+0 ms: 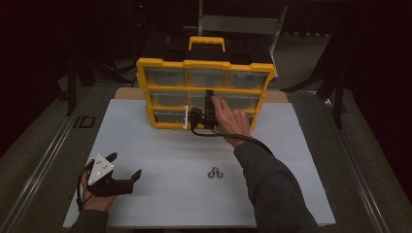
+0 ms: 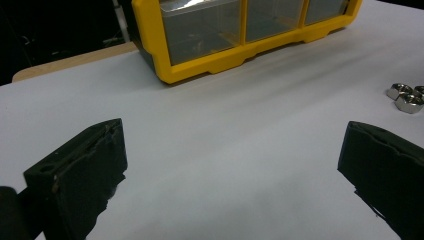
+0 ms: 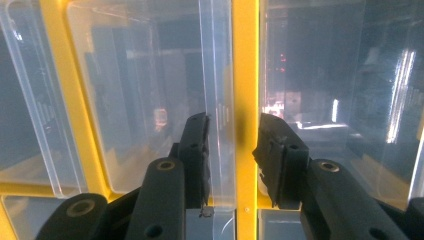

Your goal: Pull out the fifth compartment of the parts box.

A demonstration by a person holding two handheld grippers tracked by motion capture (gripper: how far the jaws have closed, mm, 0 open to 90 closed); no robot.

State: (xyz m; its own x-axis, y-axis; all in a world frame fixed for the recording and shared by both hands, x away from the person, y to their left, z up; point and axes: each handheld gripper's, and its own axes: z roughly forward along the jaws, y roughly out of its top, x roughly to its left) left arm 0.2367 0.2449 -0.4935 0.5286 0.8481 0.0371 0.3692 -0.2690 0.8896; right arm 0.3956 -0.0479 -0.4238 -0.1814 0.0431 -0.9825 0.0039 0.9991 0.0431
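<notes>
The yellow organizer box (image 1: 206, 92) stands upright at the far side of the white table sheet (image 1: 160, 145), with its clear drawers facing the person. I take this box as the landmark.

The right gripper (image 1: 210, 108) is at the front of the box, in the lower middle part, and the person's right hand (image 1: 231, 120) holds it there. In the right gripper view its jaws stand at a narrow gap, one on each side of a yellow divider bar (image 3: 246, 100) of the box. The left jaw lies against the clear edge of a drawer (image 3: 150, 95) that sticks out beside this bar. The right jaw is just beside the bar, and I cannot tell if it touches. The jaws are not closed fully.

The left gripper (image 1: 127, 167) rests near the front left of the sheet, well apart from the box, held by the left hand (image 1: 94, 194). Its jaws are wide apart and nothing is between them.

Three metal nuts (image 1: 214, 173) lie together on the sheet, in front of the box and to the right of the left gripper.
</notes>
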